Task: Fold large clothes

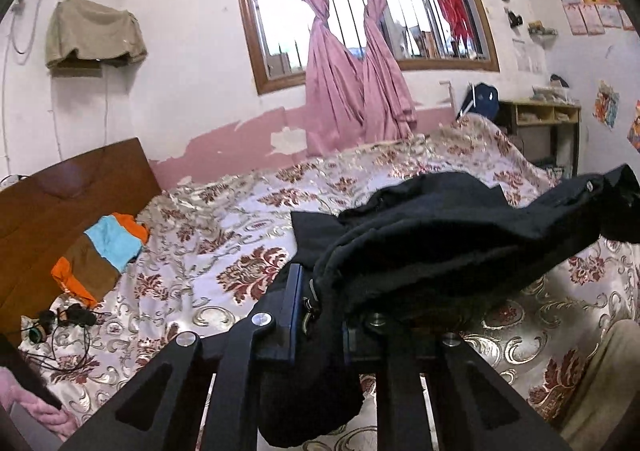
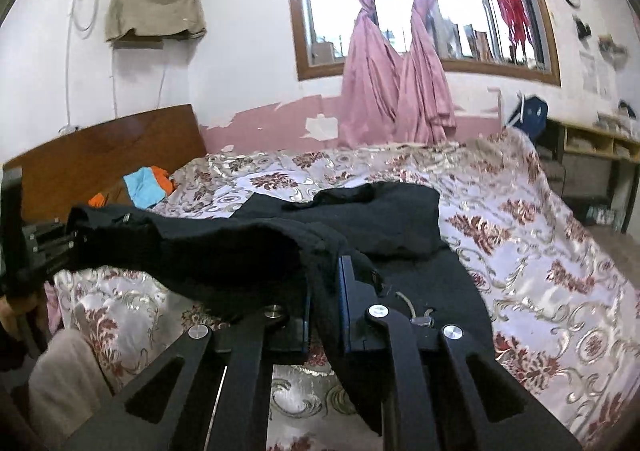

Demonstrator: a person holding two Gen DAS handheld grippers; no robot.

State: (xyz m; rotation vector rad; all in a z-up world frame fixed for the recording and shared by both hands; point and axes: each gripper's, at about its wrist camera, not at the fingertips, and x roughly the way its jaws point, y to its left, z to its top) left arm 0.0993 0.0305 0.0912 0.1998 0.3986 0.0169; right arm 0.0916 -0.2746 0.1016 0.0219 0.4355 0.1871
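Note:
A large black garment (image 1: 440,235) lies on the floral bedspread (image 1: 224,235) and is lifted along one edge between both grippers. My left gripper (image 1: 320,299) is shut on the garment's near edge, and cloth hangs down between its fingers. My right gripper (image 2: 324,291) is shut on the same black garment (image 2: 360,219). The edge stretches left from it to the left gripper (image 2: 44,239), seen at the left of the right wrist view. The rest of the garment lies flat on the bed behind.
A folded orange, blue and brown garment (image 1: 100,251) lies by the wooden headboard (image 1: 60,195). Headphones with cables (image 1: 64,319) lie at the bed's near left. Pink curtains (image 1: 352,83) hang at the window. A desk with shelves (image 1: 548,123) stands at the right.

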